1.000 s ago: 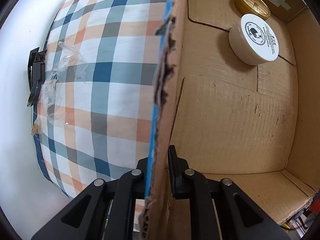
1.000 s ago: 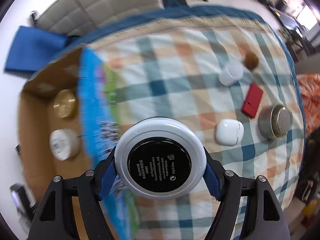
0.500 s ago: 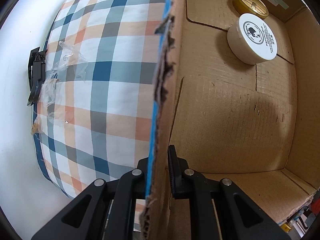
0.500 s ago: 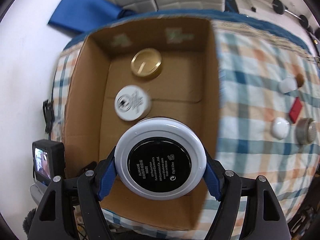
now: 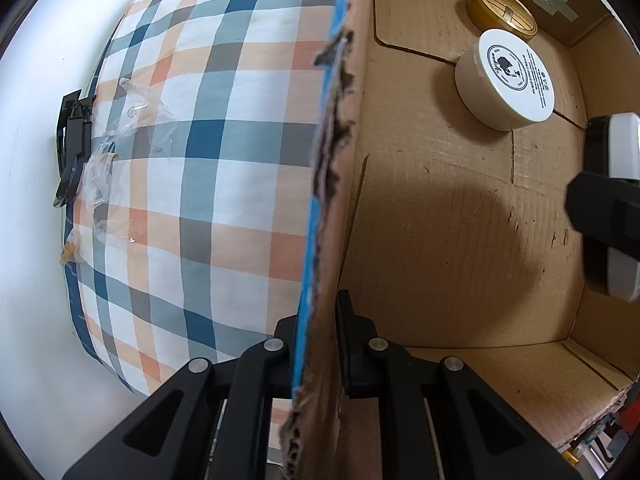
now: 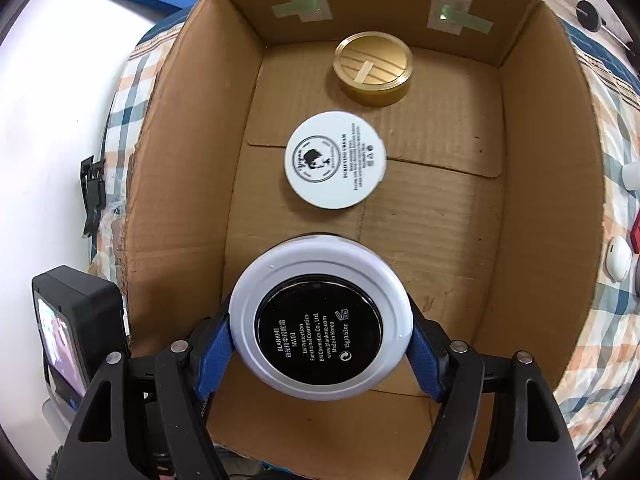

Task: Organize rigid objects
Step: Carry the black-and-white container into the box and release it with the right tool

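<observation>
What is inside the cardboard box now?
Inside the cardboard box lie a gold tin and a white cream jar. The held white compact covers part of the floor; nothing can be seen there.

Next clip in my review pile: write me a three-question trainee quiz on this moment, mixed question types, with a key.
1. True or false: the left gripper is shut on the side wall of the cardboard box.
2. Multiple choice: what does the right gripper hold above the box floor?
A. a red case
B. a round white compact with a black label
C. a metal cup
3. Fill in: two containers already lie in the box, a white cream jar and a ____ tin nearer the far wall.

Key: 1 true; 2 B; 3 gold
</observation>
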The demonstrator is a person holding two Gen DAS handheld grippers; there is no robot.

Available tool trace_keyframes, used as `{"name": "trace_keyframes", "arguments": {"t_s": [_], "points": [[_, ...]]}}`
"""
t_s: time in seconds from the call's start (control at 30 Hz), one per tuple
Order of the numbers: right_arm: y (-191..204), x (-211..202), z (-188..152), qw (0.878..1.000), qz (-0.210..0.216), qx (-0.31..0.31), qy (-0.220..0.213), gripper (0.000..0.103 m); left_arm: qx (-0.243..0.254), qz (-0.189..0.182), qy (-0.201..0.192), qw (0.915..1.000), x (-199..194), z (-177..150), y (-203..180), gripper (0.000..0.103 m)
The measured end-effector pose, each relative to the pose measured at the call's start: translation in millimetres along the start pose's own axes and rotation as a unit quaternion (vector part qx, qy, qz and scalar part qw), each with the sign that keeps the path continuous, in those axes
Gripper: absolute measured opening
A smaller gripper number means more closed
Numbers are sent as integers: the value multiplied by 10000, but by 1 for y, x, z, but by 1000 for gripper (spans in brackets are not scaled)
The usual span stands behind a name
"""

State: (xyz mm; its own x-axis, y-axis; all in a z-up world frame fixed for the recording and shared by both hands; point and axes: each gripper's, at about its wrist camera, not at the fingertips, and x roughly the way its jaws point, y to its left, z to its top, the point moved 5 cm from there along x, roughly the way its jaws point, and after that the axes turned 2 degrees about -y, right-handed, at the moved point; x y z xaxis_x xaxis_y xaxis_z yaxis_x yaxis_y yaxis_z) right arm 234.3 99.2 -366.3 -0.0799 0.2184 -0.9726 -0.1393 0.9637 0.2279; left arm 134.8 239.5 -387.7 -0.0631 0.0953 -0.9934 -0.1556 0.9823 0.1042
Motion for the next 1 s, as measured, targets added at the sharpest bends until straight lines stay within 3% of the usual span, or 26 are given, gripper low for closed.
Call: {"name": "trace_keyframes", "arguments": {"t_s": [0.47, 0.6, 1.0], "points": [[8, 32, 0, 9991, 16, 214, 356, 81, -18, 3, -7, 10000, 0, -1, 2, 8], [5, 26, 0, 9995, -24, 206, 233, 97, -24, 8, -6, 10000, 0, -2, 3, 8], [-15, -4, 0, 9992, -142, 366, 56, 100, -34, 35, 4, 10000, 0, -1, 1, 8]]}}
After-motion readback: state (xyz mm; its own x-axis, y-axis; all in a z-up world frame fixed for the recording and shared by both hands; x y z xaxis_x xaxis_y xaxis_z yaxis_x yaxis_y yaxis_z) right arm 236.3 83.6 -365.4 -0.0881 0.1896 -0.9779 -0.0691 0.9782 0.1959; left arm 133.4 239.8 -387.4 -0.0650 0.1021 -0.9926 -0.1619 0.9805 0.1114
